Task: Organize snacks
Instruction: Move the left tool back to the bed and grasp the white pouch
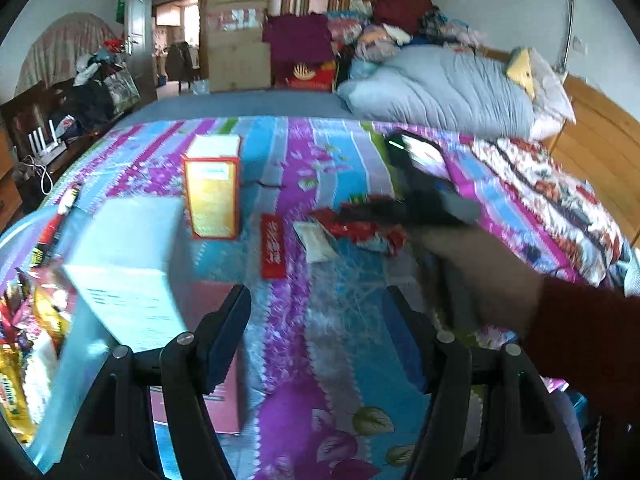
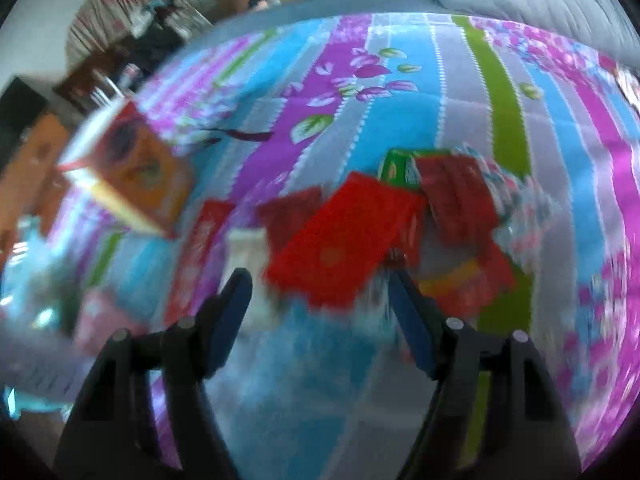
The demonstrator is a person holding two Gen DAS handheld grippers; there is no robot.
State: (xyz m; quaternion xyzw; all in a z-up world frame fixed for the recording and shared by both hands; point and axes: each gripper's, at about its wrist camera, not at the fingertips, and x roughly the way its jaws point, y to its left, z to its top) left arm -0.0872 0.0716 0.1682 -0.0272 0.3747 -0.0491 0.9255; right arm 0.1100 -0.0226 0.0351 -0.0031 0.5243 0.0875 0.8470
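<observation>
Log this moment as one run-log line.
left tongs: open, empty | right tongs: open, above red packet | yellow box: upright on bedspread

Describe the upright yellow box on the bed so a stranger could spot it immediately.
Start at the striped floral bedspread covering the bed. Left of the scattered red snack packets stands the yellow box, apart from them. It is the only item standing tall, yellow-fronted with a red border.
</observation>
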